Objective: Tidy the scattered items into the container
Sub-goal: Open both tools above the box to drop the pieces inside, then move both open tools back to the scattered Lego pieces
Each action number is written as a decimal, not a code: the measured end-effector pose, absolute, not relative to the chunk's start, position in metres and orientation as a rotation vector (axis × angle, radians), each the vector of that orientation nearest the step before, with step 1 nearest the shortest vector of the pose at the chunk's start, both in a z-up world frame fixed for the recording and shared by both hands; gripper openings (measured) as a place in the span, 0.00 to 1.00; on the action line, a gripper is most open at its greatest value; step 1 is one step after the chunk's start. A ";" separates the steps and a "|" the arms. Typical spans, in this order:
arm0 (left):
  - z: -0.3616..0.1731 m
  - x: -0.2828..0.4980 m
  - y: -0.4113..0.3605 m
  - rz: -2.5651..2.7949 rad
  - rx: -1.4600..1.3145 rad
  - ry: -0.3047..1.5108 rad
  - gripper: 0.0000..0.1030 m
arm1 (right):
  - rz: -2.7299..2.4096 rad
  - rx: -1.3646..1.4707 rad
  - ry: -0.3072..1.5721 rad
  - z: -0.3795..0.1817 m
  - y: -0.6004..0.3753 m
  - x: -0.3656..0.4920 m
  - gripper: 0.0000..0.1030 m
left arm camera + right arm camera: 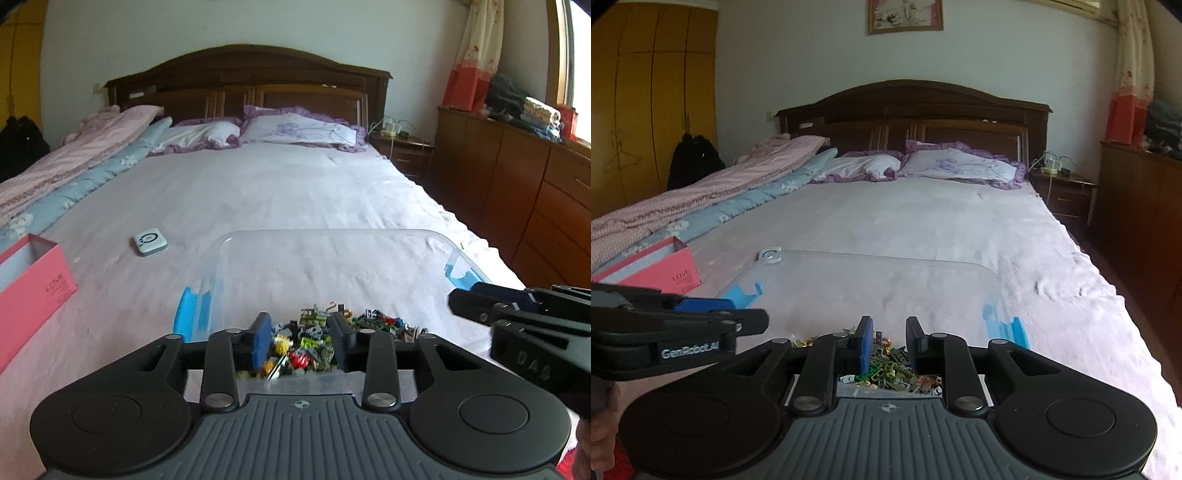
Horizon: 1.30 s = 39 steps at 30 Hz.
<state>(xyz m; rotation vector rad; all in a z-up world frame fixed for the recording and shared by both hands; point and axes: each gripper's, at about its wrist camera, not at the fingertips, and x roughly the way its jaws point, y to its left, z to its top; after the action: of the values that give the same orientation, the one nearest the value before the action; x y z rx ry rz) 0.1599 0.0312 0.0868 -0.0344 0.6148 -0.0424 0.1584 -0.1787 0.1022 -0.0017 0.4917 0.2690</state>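
Presently, the wide bed with pale lilac sheet carries a clear plastic storage container with blue clips. Small multicoloured toy pieces lie heaped inside it. Left hand-held gripper and right hand-held gripper hover above, jaws apart, empty.

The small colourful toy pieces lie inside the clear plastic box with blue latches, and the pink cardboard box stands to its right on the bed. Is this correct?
Not quite: the pink cardboard box stands left of the clear plastic box, as the left wrist view shows. The small colourful toy pieces do lie inside it.
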 end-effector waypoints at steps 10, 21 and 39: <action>0.062 0.095 0.039 -0.047 -0.014 0.696 0.59 | 0.271 -0.011 0.539 0.081 -0.201 0.090 0.27; -0.002 0.033 0.051 -0.048 0.084 0.899 0.62 | 0.381 -0.075 0.784 0.003 -0.185 0.026 0.28; -0.030 0.029 0.046 -0.169 0.082 0.933 0.21 | 0.487 -0.119 0.844 -0.006 -0.157 0.016 0.28</action>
<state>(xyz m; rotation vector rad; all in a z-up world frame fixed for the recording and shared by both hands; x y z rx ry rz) 0.0289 0.0457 -0.0299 0.0821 0.9330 -0.1688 0.0165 -0.1569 -0.0058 -0.1192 0.8445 0.4869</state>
